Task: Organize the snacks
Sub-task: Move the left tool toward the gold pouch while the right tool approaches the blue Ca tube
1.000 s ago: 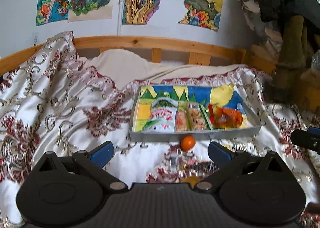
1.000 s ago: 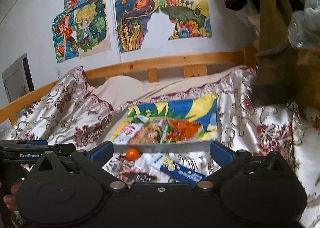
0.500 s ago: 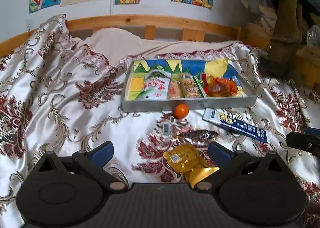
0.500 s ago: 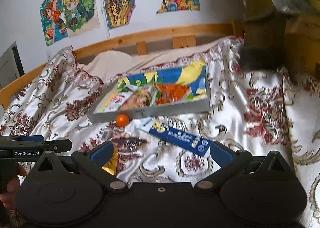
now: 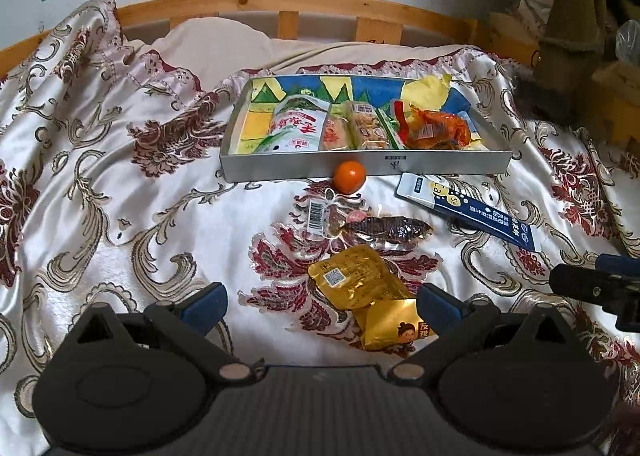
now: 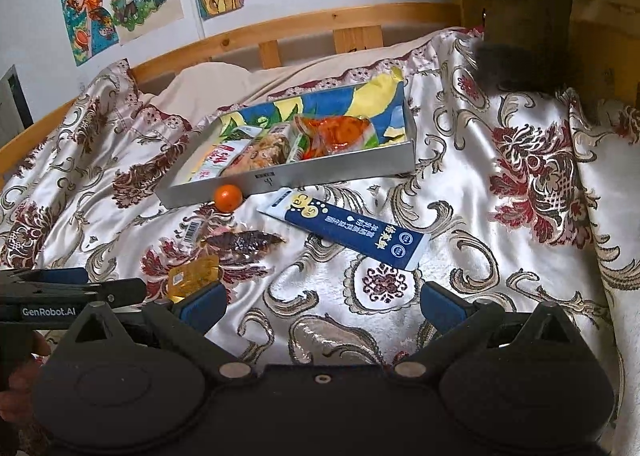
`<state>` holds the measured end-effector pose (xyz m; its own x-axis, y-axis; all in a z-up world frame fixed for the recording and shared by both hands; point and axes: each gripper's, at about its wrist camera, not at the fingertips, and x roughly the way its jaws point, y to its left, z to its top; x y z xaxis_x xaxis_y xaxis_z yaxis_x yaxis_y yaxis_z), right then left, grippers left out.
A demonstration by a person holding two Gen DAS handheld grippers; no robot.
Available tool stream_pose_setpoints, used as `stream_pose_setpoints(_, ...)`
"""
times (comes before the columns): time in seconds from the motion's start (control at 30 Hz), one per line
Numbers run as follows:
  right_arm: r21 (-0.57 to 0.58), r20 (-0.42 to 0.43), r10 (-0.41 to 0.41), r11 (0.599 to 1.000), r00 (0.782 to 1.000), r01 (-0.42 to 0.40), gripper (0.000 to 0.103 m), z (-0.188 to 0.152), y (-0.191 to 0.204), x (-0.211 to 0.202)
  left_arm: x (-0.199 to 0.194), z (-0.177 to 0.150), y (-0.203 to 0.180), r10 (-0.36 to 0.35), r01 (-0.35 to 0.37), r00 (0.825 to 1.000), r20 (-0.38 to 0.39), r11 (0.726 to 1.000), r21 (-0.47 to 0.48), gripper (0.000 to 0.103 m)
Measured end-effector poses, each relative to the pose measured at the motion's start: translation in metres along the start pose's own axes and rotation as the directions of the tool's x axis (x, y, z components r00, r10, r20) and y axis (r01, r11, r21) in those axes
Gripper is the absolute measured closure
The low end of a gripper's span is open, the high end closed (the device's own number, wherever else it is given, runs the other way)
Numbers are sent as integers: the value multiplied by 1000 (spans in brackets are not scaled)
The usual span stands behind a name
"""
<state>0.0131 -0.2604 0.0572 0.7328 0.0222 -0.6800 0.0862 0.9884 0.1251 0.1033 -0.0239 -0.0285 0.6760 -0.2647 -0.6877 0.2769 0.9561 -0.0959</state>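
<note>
A silver tray (image 5: 360,170) (image 6: 340,172) on the bed holds several snack packets. In front of it lie a small orange (image 5: 350,176) (image 6: 228,197), a blue-and-white snack box (image 5: 468,210) (image 6: 352,232), a clear pack of dark dried snack (image 5: 368,226) (image 6: 236,242) and two gold packets (image 5: 372,296) (image 6: 196,276). My left gripper (image 5: 320,306) is open and empty, just in front of the gold packets. My right gripper (image 6: 322,304) is open and empty, in front of the blue box. The right gripper's tip shows in the left wrist view (image 5: 592,288), and the left gripper shows in the right wrist view (image 6: 72,292).
A floral satin bedspread (image 5: 120,196) covers the bed. A wooden rail (image 5: 280,4) and a wall with posters stand behind. A pillow (image 5: 216,44) lies behind the tray. Clutter and a brown post (image 6: 520,8) stand at the right.
Both grippers have pulled back and tilted down toward the bed. The loose snacks in front of the tray have come into fuller view. Both stay open.
</note>
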Motion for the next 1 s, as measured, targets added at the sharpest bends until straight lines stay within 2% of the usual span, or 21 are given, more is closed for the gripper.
stream_pose_setpoints(0.2,14,-15,-14,1000,1000,14,1,-2,-4,5,9,3,-2,-32,31,999,-25,999,-26,1)
stream_pose_setpoints(0.5,28,-28,-32,999,999,33,1,-4,-9,10,25,8,-13,-73,73,995,-61,997,-6,1)
stream_pose_setpoints(0.7,34,-40,-44,998,998,45,1,-4,-13,14,43,9,-23,-50,53,993,-111,998,24,1)
stream_pose_setpoints(0.9,39,-44,-53,998,998,54,1,-3,-20,20,57,10,-20,-121,119,979,-164,993,-19,1)
stream_pose_setpoints(1.0,40,-49,-54,998,997,56,1,-3,-23,24,63,11,-15,-155,148,971,-184,988,-50,6)
